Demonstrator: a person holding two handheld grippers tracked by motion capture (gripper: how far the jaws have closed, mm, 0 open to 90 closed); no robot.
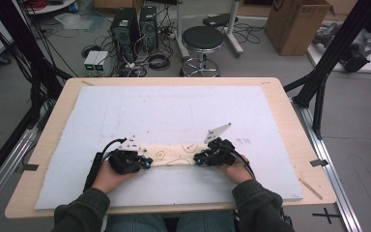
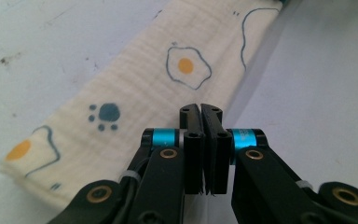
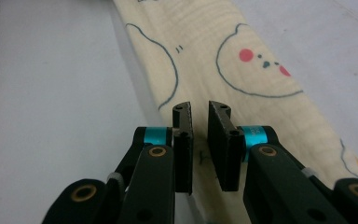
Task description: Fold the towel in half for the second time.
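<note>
Cloth [image 1: 174, 155]: cream printed strip, folded flat, at 6 o'clock on the white mat [image 1: 183, 106].
Handling: looks light, soft, limp; best pinched at the end edges.
Left gripper [image 2: 200, 109]: jaws closed, nothing visibly pinched.
Right gripper [image 3: 199, 108]: jaws slightly parted over cloth.

Light is even and soft in the high view, coming from above; the white mat [image 1: 174, 111] looks bright without glare, and the hands throw only faint shadows. That view is slightly grainy and bends a little at its edges. In both gripper views the cloth [image 2: 168, 79] is sharp mid-frame, while the near black jaws and far corners blur; a soft shadow lies beside the cloth
</note>
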